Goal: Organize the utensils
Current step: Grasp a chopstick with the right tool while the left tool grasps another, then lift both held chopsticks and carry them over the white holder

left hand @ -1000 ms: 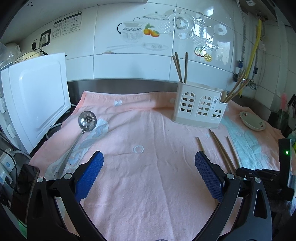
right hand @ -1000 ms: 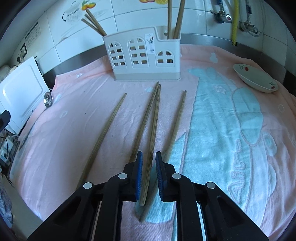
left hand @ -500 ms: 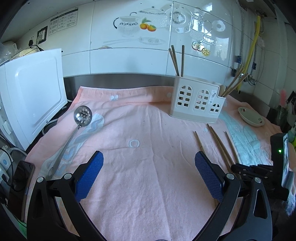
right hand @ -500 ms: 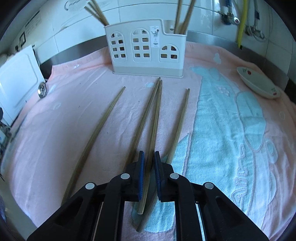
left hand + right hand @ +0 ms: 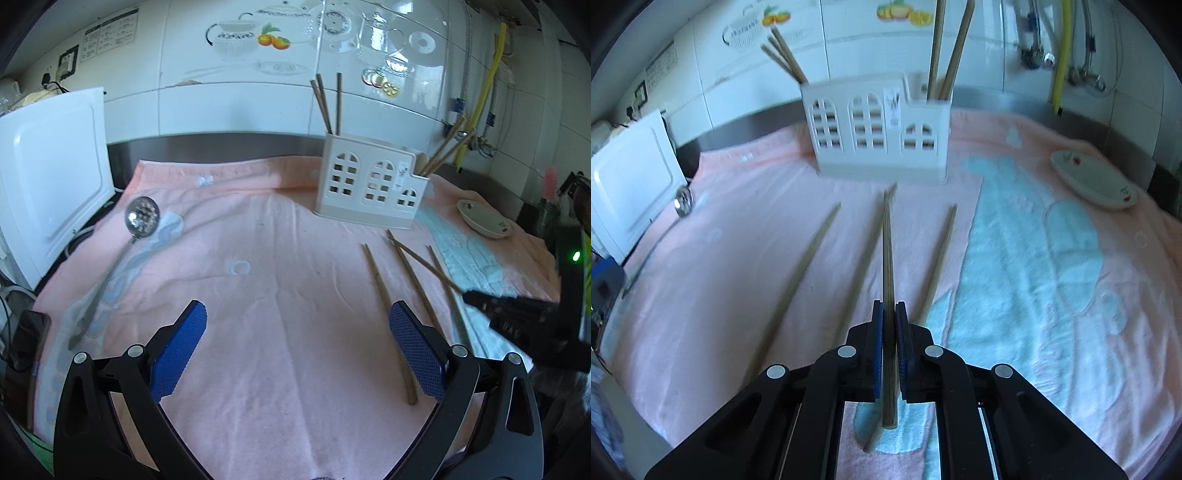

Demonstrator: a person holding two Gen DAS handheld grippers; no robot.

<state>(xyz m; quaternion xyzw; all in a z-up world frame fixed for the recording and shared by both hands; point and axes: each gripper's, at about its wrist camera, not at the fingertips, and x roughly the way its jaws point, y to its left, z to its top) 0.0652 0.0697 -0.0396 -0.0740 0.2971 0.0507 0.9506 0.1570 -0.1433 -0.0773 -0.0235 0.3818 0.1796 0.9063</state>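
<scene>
Left wrist view: the left gripper (image 5: 297, 354) hangs with its blue fingers (image 5: 177, 347) spread wide and nothing between them, above the pink towel (image 5: 258, 295) that covers the tabletop. A slotted spoon (image 5: 142, 220) lies far to the left. The white holder (image 5: 369, 184) stands at the far side with chopsticks upright in it. Three loose chopsticks (image 5: 388, 306) lie on the right, and the held chopstick (image 5: 424, 263) crosses above them, one end in the right gripper (image 5: 471, 297).

Right wrist view: the right gripper is closed on the held chopstick near its near end, and the stick points far toward the holder. Its tip looks raised off the towel. The small dish (image 5: 1093, 181) sits far right.

The chopstick seems light, stiff and smooth, so I judge it can swing or slide in the fingers when taken so near one end. A hold closer to the middle would steady it.
</scene>
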